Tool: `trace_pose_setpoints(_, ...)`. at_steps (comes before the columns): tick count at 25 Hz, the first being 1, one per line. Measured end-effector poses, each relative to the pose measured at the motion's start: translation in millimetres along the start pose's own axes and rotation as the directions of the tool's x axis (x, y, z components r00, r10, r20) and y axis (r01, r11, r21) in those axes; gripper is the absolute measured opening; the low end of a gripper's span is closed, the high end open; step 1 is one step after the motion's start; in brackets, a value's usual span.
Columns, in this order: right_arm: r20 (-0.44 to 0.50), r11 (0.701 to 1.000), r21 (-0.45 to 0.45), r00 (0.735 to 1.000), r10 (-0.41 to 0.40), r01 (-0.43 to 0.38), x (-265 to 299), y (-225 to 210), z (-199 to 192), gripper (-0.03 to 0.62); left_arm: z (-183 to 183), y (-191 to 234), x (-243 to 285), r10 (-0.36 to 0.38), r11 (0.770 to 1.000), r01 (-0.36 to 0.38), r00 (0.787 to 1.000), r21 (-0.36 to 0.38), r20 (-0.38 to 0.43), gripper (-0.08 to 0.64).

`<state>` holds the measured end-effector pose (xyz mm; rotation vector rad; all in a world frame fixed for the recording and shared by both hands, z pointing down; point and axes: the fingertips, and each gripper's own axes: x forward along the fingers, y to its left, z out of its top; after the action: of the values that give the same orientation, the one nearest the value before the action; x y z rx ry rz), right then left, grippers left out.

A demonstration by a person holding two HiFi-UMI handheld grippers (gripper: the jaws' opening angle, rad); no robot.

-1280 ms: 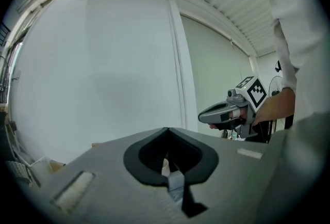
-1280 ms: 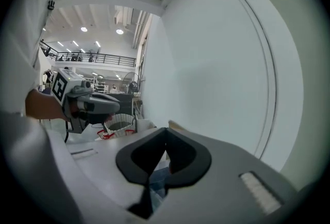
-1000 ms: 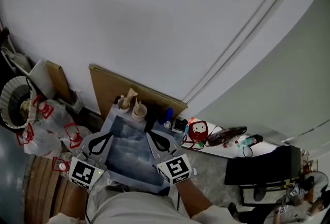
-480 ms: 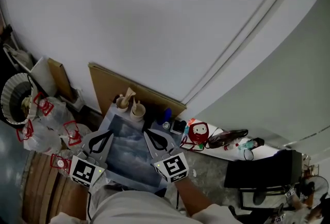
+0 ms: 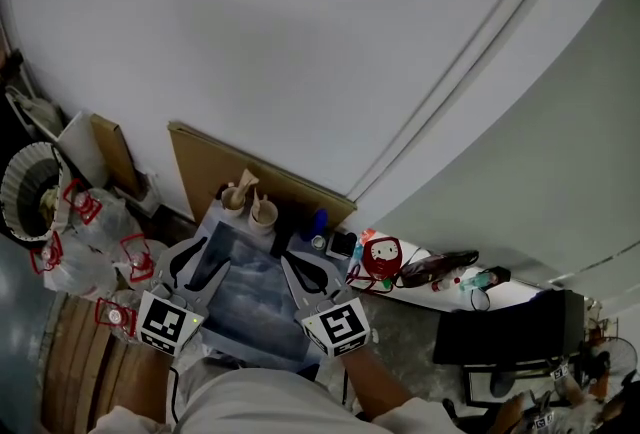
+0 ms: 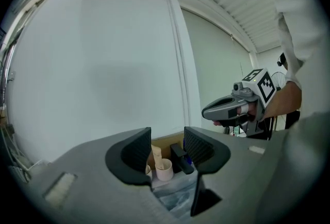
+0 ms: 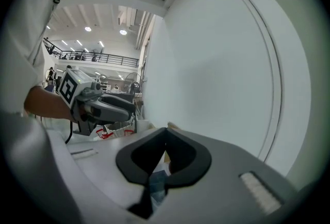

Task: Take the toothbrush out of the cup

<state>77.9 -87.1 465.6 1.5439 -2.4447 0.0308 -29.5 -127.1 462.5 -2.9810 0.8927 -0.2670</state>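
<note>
the reaching step is in hand: both grippers are hovering over the near end of the desk (image 5: pixel 250 297), well short of the cup (image 5: pixel 233 200), and nothing is being gripped yet. the left gripper (image 6: pixel 167 148) is aiming almost level at the cup. its jaws have just been opening and are now standing spread wide, with only air between the pads. just to the right of it, and equally short of the cup, the right gripper (image 7: pixel 165 138) is keeping its jaws pressed together on nothing.

beyond the left jaws, at the far end of the desk, the cup is standing beside a second cup (image 5: pixel 263 214), close together. the toothbrush (image 5: pixel 246 184) is reading as the pale piece sticking up above the cup's rim, though the frames are too small to be sure of this. a dark block (image 6: pixel 180 158) is sitting just right of the cup, and a cardboard sheet (image 5: pixel 200 167) is leaning behind it.

the next move is likely calling for carrying the open left jaws forward to the cup, bracketing the piece above the rim, closing, then lifting straight up.
</note>
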Motion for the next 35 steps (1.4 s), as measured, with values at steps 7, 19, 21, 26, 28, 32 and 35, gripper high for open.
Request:
trace_pose_setpoints(7,0.007,1.0,-0.003,1.0,-0.008,0.009,-7.7,-0.6,3.4,0.002,-12.4,2.6,11.0,-0.002,1.0,0.002,0.999,-0.003,-0.035,0.206)
trace_pose_setpoints(19,0.008,0.999,-0.02,0.999,-0.048,0.048,-24.2,-2.9,10.3,0.002,-56.3,31.8,58.3,-0.004,1.0,0.001,0.993,-0.022,-0.118,0.192)
trace_pose_setpoints(21,0.01,0.998,-0.023,0.998,-0.061,0.061,-26.5,-4.1,13.2,0.002,-69.0,38.9,69.7,-0.005,1.0,0.001,0.99,-0.027,-0.14,0.192)
trace_pose_setpoints(26,0.024,0.996,0.0,0.995,-0.092,0.092,-31.9,-4.3,28.8,0.002,-97.0,49.1,96.5,-0.023,1.0,0.019,0.981,-0.022,-0.193,0.192)
trace_pose_setpoints(28,0.023,0.994,-0.003,0.994,-0.107,0.107,-35.1,-7.2,30.3,0.002,-100.4,49.6,106.4,-0.035,0.999,0.03,0.978,-0.03,-0.206,0.192)
trace_pose_setpoints(32,0.02,0.991,0.002,0.991,-0.135,0.135,-40.1,-11.0,31.7,0.002,-109.2,52.2,123.2,-0.055,0.998,0.048,0.974,-0.037,-0.221,0.186)
trace_pose_setpoints(35,0.017,0.988,0.005,0.988,-0.152,0.152,-42.0,-14.2,31.0,0.002,-118.1,57.4,133.4,-0.057,0.998,0.049,0.97,-0.039,-0.236,0.183)
